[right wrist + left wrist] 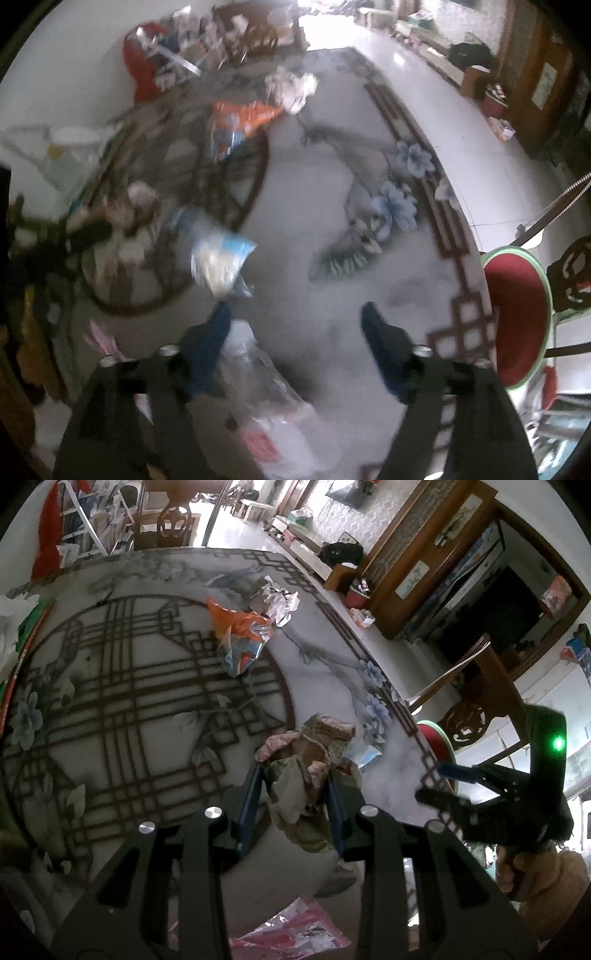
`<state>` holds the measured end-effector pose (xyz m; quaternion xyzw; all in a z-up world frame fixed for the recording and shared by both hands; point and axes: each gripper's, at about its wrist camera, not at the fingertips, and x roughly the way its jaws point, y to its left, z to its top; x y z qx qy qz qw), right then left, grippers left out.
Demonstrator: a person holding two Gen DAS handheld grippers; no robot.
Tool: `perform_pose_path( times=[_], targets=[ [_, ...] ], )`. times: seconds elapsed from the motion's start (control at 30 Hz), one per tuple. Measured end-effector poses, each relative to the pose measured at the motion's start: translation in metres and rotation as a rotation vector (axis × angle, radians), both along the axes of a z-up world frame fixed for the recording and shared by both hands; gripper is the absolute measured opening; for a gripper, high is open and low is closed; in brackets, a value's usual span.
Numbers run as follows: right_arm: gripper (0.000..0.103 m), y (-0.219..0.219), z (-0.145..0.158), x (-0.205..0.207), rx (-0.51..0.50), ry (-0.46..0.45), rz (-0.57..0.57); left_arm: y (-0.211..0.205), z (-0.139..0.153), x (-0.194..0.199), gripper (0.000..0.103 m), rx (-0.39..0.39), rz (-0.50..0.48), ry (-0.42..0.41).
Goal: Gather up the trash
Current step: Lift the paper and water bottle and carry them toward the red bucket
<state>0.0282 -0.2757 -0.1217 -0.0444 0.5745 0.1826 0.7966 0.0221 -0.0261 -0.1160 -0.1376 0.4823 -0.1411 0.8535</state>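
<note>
The left claw (295, 775) is clenched on a crumpled brown paper wad (306, 771) just above the patterned round bench (147, 686), near its right rim, where a red stool (437, 744) stands just beyond the edge. The right claw (295, 314) stands released and empty over bare bench near that same rim, a small blue-and-white wrapper (221, 262) lying just ahead of its fingers. Farther across the bench an orange snack bag (240, 631) touches a ball of white paper (275, 600), with open tabletop between them and the claws.
</note>
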Motion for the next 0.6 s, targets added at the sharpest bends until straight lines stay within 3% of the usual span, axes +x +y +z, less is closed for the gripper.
perform_pose_path(
  times=[0.13, 0.2, 0.53, 0.57, 0.6],
  targets=[
    [0.077, -0.002, -0.013, -0.023, -0.041, 0.07, 0.089, -0.001, -0.003, -0.001, 0.033, -0.001, -0.005, 0.007],
    [0.084, 0.001, -0.021, -0.033, -0.034, 0.115, 0.116, -0.002, -0.005, -0.001, 0.033, -0.002, -0.007, 0.012],
    [0.09, 0.034, -0.071, -0.088, -0.01, 0.305, 0.237, -0.009, -0.004, -0.001, 0.033, 0.003, -0.024, 0.01],
    [0.086, 0.036, -0.073, -0.091, -0.007, 0.306, 0.241, -0.009, -0.004, -0.001, 0.033, 0.004, -0.025, 0.009],
    [0.068, 0.039, -0.075, -0.093, -0.007, 0.307, 0.247, -0.01, -0.004, -0.001, 0.033, 0.005, -0.027, 0.009]
  ],
)
